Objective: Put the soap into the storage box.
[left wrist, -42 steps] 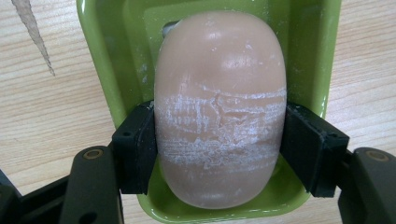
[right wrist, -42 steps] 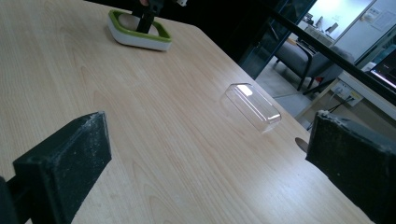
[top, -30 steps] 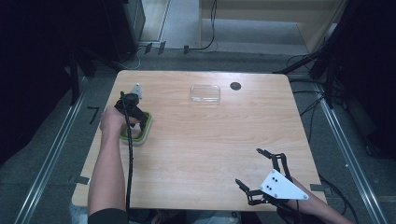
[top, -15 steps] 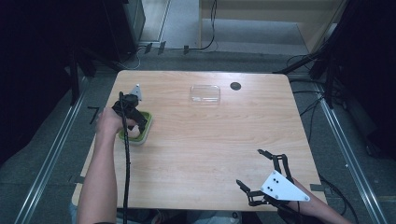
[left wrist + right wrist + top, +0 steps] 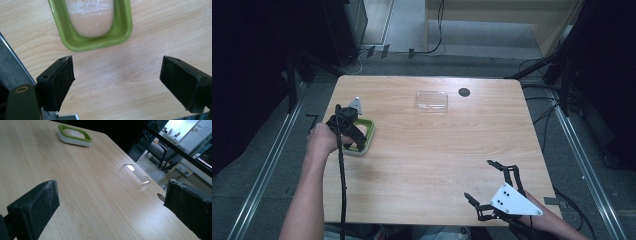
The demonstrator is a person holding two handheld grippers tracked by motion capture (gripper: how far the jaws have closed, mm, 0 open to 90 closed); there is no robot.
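A green-rimmed dish (image 5: 370,131) holding a pale, soap-like block sits near the table's left edge, and it also appears in the left gripper view (image 5: 93,43) and the right gripper view (image 5: 74,135). My left gripper (image 5: 354,135) hovers over the dish's near side. Its jaws (image 5: 115,82) have just been opening and stand open with bare wood between them. My right gripper (image 5: 478,179) rests at the front right, open (image 5: 112,205) and holding nothing.
A clear plastic box (image 5: 431,100) lies at the back middle of the table (image 5: 427,155), also seen from the right gripper (image 5: 133,177). A round black hole (image 5: 464,92) is beside it. The left gripper's cable trails along the forearm. Dark racks and floor rails surround the table.
The left gripper has drawn back toward the person and lifted slightly off the dish, which stays in place. The right gripper has not moved.
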